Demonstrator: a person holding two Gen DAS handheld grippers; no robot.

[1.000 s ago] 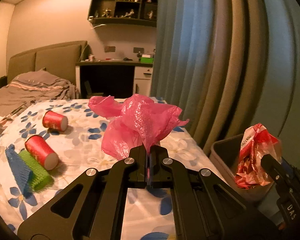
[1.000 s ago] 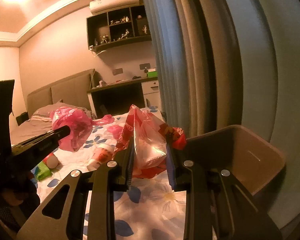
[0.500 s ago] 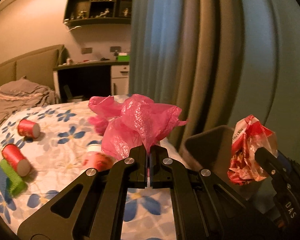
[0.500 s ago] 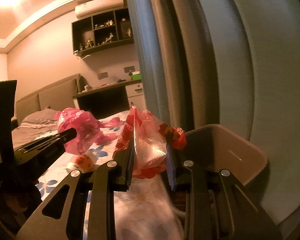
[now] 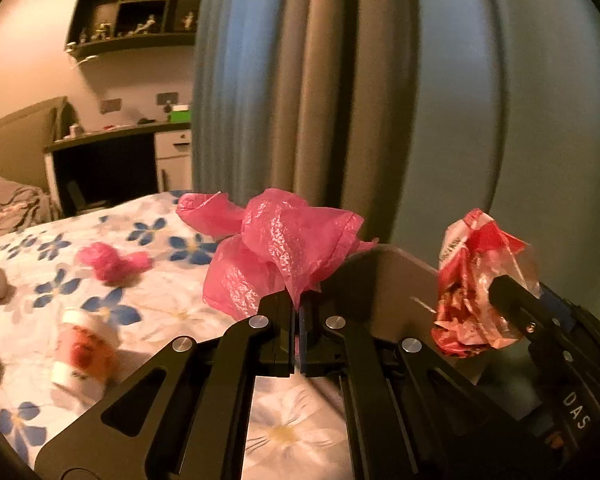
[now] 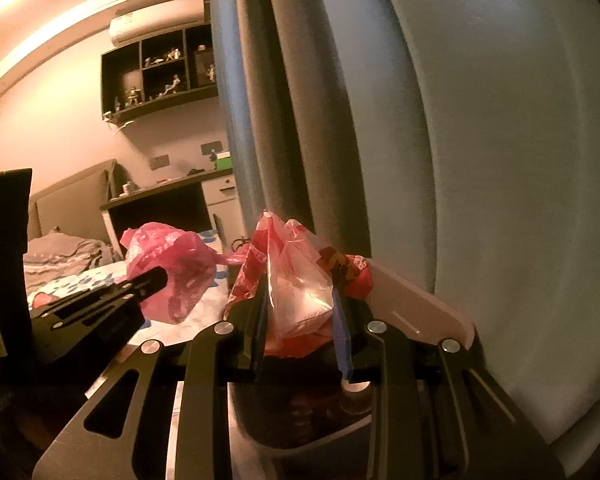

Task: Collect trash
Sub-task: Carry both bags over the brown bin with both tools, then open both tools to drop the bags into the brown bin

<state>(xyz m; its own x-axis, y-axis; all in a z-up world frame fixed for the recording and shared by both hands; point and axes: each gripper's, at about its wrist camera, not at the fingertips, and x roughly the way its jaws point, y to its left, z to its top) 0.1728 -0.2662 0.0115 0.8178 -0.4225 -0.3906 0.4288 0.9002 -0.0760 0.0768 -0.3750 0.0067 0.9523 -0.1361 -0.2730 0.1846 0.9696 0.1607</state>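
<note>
**Both bags carried to the bin's rim**

The bin is taken as landmark. The red-and-white wrapper bag is clamped between the part-closed jaws of the right gripper and is held just over the bin's near edge, its bulk standing upward from the fingers. The pink plastic bag is pinched in the fully clenched left gripper, just short of the bin on the bed side. The right hand is judged nearer to the opening. On the flowered bedspread, away from the bin, a paper cup and a pink scrap are left lying. Behind the bin, grey-blue curtains hang.
</note>
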